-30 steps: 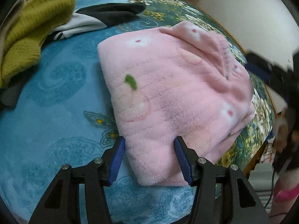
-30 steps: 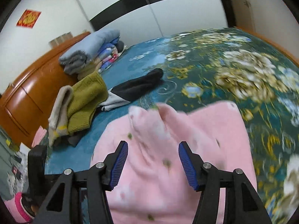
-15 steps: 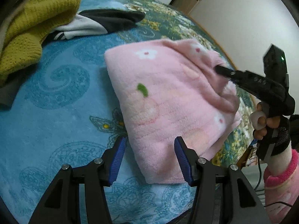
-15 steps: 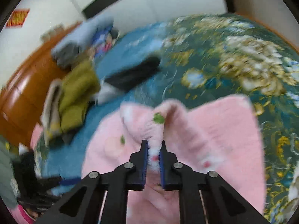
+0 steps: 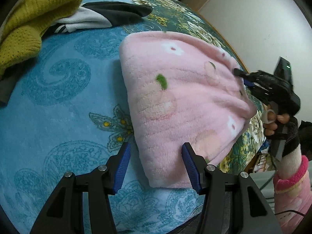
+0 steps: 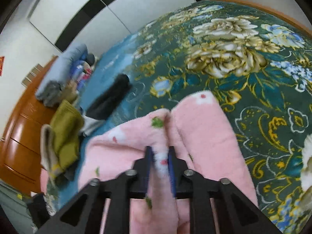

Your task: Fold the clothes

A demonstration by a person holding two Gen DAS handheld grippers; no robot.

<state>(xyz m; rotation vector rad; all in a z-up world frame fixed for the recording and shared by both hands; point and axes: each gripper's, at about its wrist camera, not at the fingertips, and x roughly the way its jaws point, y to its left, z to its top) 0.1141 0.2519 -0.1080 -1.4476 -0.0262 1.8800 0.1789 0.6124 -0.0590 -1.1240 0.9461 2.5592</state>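
Note:
A folded pink fleece garment [image 5: 181, 105] with flower and leaf prints lies on the blue patterned bed cover [image 5: 58, 107]. My left gripper [image 5: 155, 154] is open, its fingers straddling the garment's near corner. My right gripper [image 6: 159, 156] is shut on a raised fold of the pink garment [image 6: 204, 128]. In the left wrist view the right gripper [image 5: 241, 76] grips the garment's far right edge.
A mustard knitted sweater [image 5: 33, 13] and a black and white garment [image 5: 101, 17] lie at the back left. A stack of folded clothes [image 6: 62, 74] sits by the wooden headboard [image 6: 17, 136]. The bed edge [image 5: 241, 152] runs just right of the pink garment.
My right gripper came down, closed on a fold of the pink garment and is pulling it toward the right edge. My left gripper stays open at the near corner.

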